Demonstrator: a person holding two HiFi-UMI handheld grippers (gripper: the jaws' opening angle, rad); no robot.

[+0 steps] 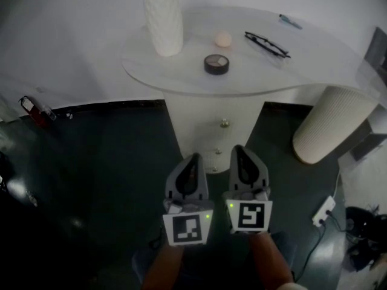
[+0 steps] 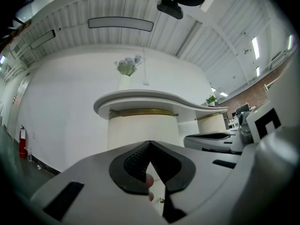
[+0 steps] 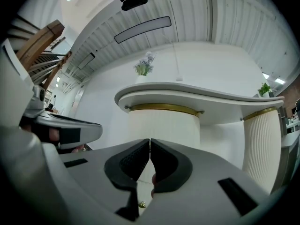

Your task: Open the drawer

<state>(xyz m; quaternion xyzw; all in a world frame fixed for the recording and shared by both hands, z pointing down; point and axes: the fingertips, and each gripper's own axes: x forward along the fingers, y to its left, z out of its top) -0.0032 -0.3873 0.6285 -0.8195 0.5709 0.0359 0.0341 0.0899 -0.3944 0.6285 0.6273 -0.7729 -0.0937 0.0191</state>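
Drawer (image 1: 213, 128) faces left hand-held gripper (image 1: 193, 158) and right hand-held gripper (image 1: 238, 150), both closed empty, under table (image 1: 181, 84) bearing vase (image 1: 163, 17).

The head view is dim and slightly soft, the dark floor (image 1: 91, 162) murky, the white bench (image 1: 181, 77) palely lit from above. Both gripper views are brighter, with glaring ceiling lights (image 2: 255, 47), heavy fisheye bending and black vignetted corners.
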